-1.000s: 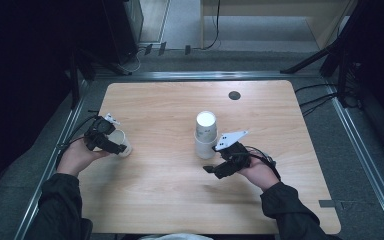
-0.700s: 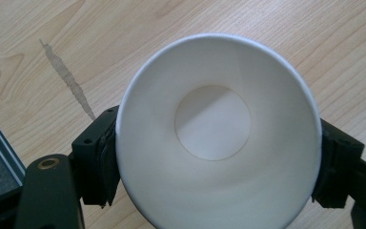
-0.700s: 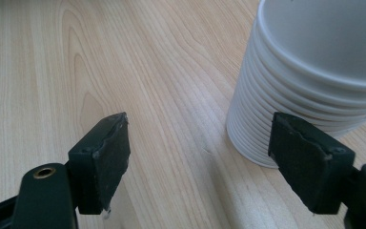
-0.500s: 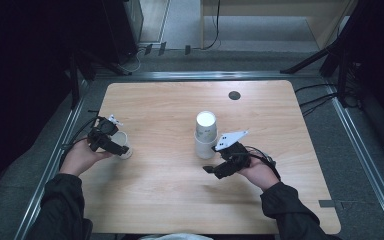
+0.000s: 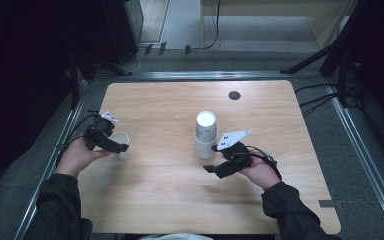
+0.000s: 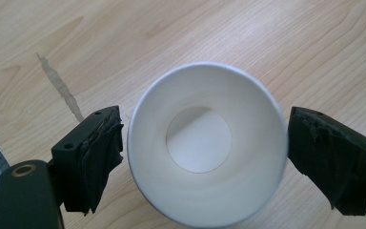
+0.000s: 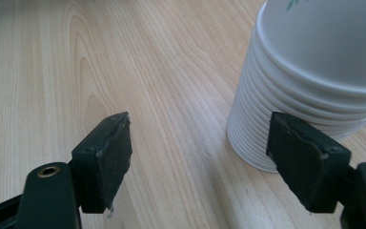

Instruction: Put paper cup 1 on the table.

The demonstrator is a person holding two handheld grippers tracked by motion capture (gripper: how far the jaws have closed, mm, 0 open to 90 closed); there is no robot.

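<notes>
On the wooden table [image 5: 170, 200], a single white paper cup [image 6: 207, 143] stands upright at the left side, mouth up, between the wide-open jaws of the left gripper [image 6: 205, 157], which do not touch it. Near the middle stands a stack of upside-down cups [image 5: 205, 135]; the right gripper [image 7: 205, 157] is open beside its base, holding nothing.
</notes>
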